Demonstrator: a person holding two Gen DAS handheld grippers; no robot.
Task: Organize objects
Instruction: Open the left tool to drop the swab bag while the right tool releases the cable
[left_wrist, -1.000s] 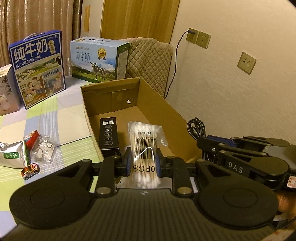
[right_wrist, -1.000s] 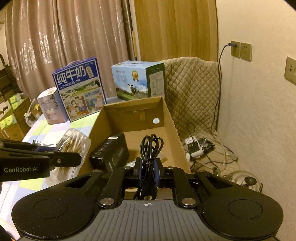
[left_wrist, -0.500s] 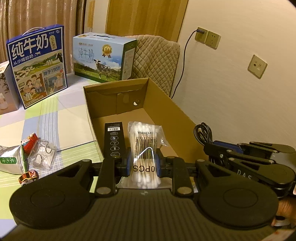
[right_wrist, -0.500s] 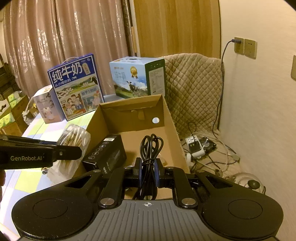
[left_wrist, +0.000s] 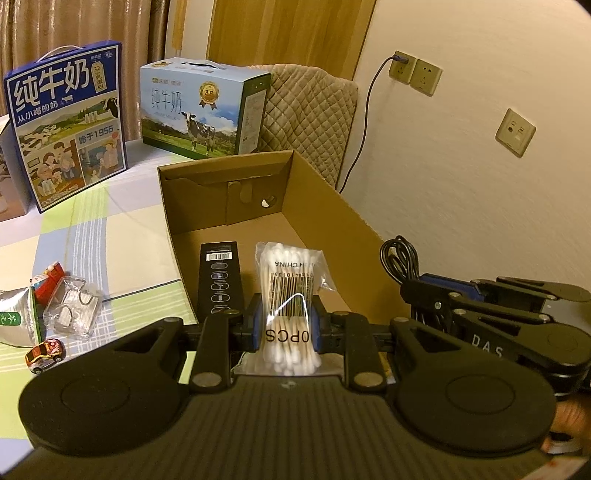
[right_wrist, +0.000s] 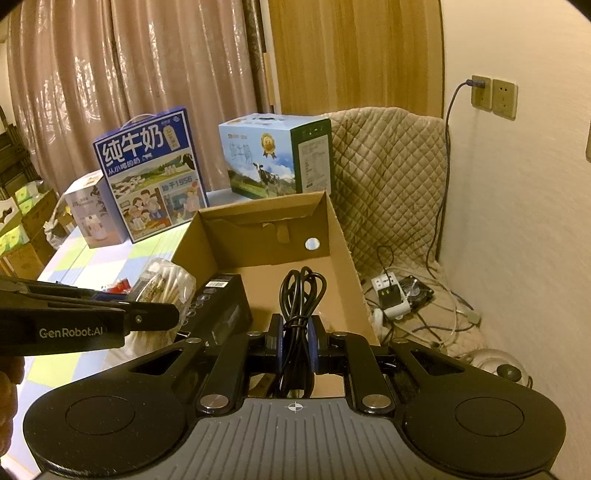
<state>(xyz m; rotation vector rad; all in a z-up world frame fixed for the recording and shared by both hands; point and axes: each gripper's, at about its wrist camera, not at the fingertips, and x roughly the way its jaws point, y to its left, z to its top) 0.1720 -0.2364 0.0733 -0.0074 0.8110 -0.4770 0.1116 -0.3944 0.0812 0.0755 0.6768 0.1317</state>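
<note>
Cotton swabs (left_wrist: 287, 302) are sitting pinched in the left tool (left_wrist: 283, 323), over the cardboard box's (left_wrist: 332, 206) near end. Right view: the right tool (right_wrist: 295, 345) is clamping a black cable (right_wrist: 301, 295) above that box.

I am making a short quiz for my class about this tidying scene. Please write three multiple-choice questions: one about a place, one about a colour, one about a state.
1. Where is the black box?
A. inside the cardboard box
B. on a milk carton
C. on the floor

2. What colour is the cable bundle?
A. white
B. black
C. red

3. What is the left gripper doing?
A. open, empty
B. shut on the cotton swab bag
C. out of view

Answers: 1 A, it lies on the carton's floor; 2 B, black loops between the right gripper pads; 3 B, both pads squeeze the bag.
</note>
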